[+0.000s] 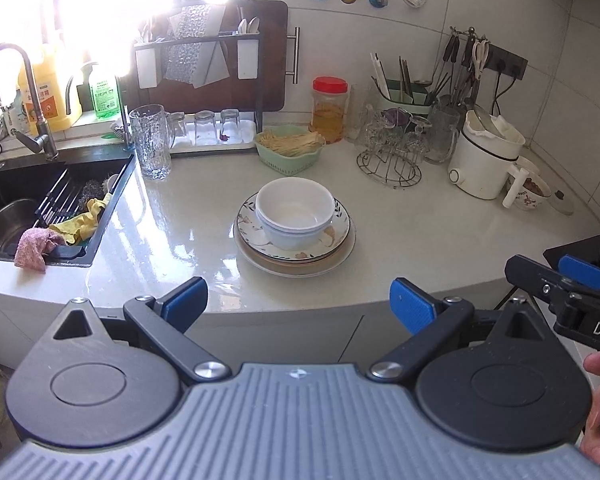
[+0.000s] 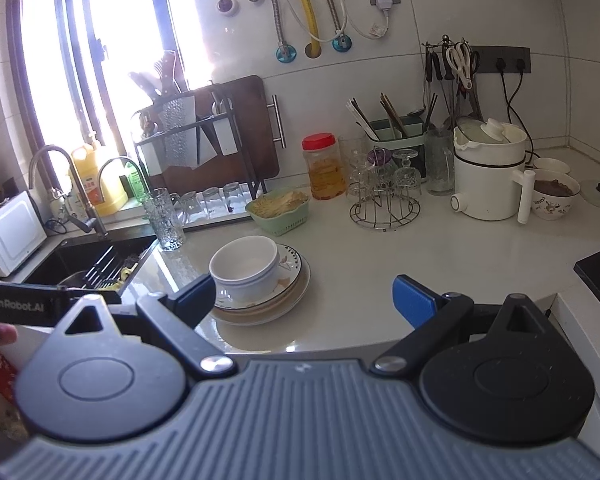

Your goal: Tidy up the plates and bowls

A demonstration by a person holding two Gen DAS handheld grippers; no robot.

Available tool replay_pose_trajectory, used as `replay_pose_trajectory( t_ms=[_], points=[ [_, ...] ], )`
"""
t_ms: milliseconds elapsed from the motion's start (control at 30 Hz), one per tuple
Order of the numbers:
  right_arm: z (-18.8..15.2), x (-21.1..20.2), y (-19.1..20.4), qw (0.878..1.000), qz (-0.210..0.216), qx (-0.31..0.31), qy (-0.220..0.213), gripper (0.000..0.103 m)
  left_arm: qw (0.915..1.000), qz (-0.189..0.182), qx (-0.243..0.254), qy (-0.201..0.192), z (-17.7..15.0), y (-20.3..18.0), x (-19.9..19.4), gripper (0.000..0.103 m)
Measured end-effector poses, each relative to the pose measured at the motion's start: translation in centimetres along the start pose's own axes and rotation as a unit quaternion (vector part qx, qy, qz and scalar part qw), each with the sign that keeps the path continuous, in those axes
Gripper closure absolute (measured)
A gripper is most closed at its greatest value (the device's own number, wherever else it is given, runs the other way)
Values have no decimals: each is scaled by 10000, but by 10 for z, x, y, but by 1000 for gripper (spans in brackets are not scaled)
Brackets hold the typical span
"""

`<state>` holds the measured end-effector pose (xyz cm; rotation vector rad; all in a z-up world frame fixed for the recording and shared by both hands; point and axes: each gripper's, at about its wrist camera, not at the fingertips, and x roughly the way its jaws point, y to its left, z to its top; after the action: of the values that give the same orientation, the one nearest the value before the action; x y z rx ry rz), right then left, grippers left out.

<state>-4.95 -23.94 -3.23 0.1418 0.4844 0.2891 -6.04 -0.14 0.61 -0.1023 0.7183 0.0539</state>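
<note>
1. We list first the stack of white nested ceramic bowls (image 1: 296, 212), which sits on a floral-rimmed plate (image 1: 342, 224), itself topping a pile of plain cream plates (image 1: 300, 268). The whole stack stands mid-counter on the glossy pale countertop (image 1: 420, 240), to the right of the sink, near its front edge.
2. Our left gripper (image 1: 298, 304), blue-padded, is spread wide and holds nothing; it hangs at the near counter edge, aimed straight at the stack, which we judge to be a ready position for a grasp.
3. Our right gripper (image 2: 304, 298) is likewise spread and empty, with the stack just beyond its left finger.
4. Black sink (image 1: 4, 184), far left, holds a drying rack, a pink cloth (image 1: 34, 248) and a yellow cloth.
5. Far side: tall textured glass mug (image 1: 152, 144), green basket of pale sticks (image 1: 290, 148), red-lidded jar (image 1: 329, 110), wire glass stand, white electric cooker (image 1: 486, 156).
6. We judge the stack already consolidated; stacking largest at the bottom keeps it stable for moving.
</note>
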Motion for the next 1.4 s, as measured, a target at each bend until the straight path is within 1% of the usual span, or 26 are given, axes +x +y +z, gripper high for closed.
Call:
replay_pose_trajectory(
  t_ms=[100, 300, 433, 633, 1033, 1133, 1267, 1400],
  points=[
    [0, -1, 1, 10000, -15, 1, -6, 6, 10000, 16, 29, -20, 0, 0, 0, 4],
    [3, -4, 0, 9999, -42, 69, -77, 6, 10000, -51, 42, -22, 1, -2, -2, 4],
    [3, -6, 3, 9999, -66, -1, -124, 6, 9999, -109, 52, -54, -1, -2, -4, 4],
    [0, -7, 2, 9999, -12, 39, -93, 6, 9999, -129, -2, 52, -4, -2, -4, 4],
    [-1, -11, 0, 9998, -17, 92, -196, 6, 9998, -164, 77, -39, -3, -5, -8, 4],
    [-1, -13, 0, 9998, 20, 83, -199, 6, 9997, -181, 173, -62, -2, -4, -11, 4],
    [-2, -10, -2, 9999, 41, 105, -120, 6, 9996, -216, 205, 21, -5, -5, -8, 4],
    [-2, -10, -3, 9999, -71, 39, -59, 6, 9993, -274, 244, -10, -7, -6, -11, 4]
  ],
)
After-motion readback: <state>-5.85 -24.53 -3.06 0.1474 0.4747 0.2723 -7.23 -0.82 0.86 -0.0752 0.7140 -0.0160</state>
